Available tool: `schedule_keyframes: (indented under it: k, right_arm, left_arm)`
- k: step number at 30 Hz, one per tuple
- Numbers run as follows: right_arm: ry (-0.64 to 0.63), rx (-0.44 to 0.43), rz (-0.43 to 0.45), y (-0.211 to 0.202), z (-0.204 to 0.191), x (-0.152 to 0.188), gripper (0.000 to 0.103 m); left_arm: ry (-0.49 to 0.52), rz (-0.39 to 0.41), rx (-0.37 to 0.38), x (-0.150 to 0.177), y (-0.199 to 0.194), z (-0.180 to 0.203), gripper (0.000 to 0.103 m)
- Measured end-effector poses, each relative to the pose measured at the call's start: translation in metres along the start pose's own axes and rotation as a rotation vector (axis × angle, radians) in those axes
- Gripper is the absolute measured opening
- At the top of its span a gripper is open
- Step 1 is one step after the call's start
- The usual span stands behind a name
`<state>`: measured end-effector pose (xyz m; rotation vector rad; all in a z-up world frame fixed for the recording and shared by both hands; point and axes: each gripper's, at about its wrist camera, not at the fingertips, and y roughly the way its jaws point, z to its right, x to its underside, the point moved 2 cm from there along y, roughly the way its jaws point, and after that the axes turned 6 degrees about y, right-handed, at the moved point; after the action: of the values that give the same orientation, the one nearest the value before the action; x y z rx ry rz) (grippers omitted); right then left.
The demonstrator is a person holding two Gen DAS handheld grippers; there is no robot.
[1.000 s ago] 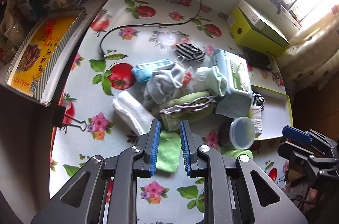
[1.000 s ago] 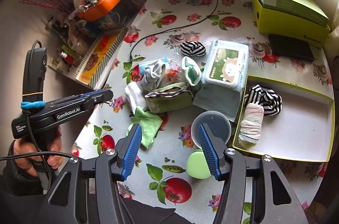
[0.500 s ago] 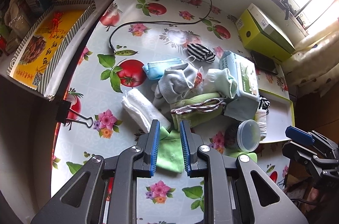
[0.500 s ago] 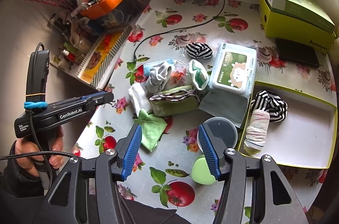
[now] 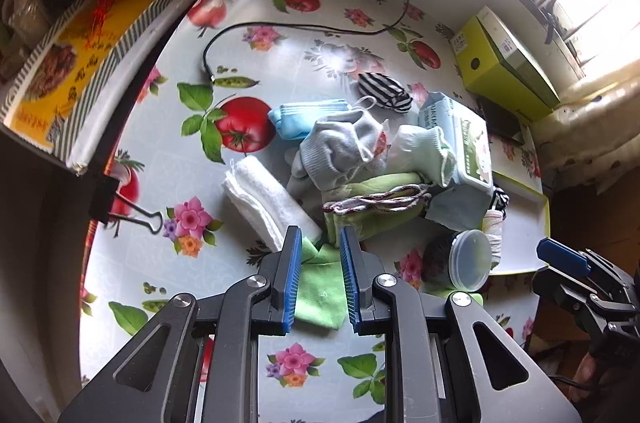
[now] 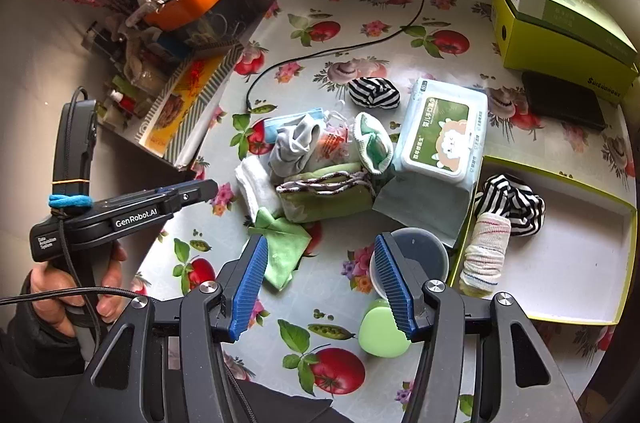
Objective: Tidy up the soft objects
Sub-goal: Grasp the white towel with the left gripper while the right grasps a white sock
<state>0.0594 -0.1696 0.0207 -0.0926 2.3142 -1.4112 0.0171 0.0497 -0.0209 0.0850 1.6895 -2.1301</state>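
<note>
A pile of soft things lies mid-table: a grey sock (image 5: pixel 340 147), a pale green sock (image 5: pixel 424 151), a blue cloth (image 5: pixel 304 115), a white towel (image 5: pixel 264 199), a green pouch with a cord (image 6: pixel 324 195) and a green cloth (image 5: pixel 320 283). A striped sock (image 6: pixel 374 92) lies apart behind them. My left gripper (image 5: pixel 320 279) hovers above the green cloth, its jaws partly open and empty. My right gripper (image 6: pixel 324 283) is open wide and empty, high above the table. The yellow-rimmed tray (image 6: pixel 580 263) holds a striped sock (image 6: pixel 512 201) and a white rolled sock (image 6: pixel 484 253).
A wet-wipes pack (image 6: pixel 440 131) lies beside the pile. A lidded plastic tub (image 6: pixel 416 255) and a green round thing (image 6: pixel 380 333) sit near the tray. A yellow-green box (image 6: pixel 560 31), a black cable (image 5: pixel 280 27) and a binder clip (image 5: pixel 120 207) are also here.
Both grippers have risen and drawn back a little, so the table looks farther away. The left gripper's jaws keep the same gap. No soft object has moved.
</note>
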Motion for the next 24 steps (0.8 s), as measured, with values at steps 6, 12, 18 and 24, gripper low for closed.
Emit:
schedule_keyframes:
  k: [6, 12, 18, 24]
  right_arm:
    - [-0.014, 0.01, -0.015, 0.01, -0.003, -0.01, 0.056]
    - [-0.04, 0.028, -0.022, 0.023, -0.007, -0.027, 0.056]
    - [-0.064, 0.056, -0.024, 0.039, -0.006, -0.047, 0.056]
    - [-0.099, 0.092, -0.038, 0.063, -0.004, -0.069, 0.056]
  left_arm:
    - [-0.09, -0.014, 0.007, 0.001, 0.012, -0.028, 0.035]
    - [-0.156, -0.042, 0.014, -0.002, 0.03, -0.049, 0.037]
    - [-0.201, -0.094, 0.02, -0.005, 0.06, -0.057, 0.038]
    - [-0.238, -0.141, 0.024, -0.008, 0.084, -0.057, 0.038]
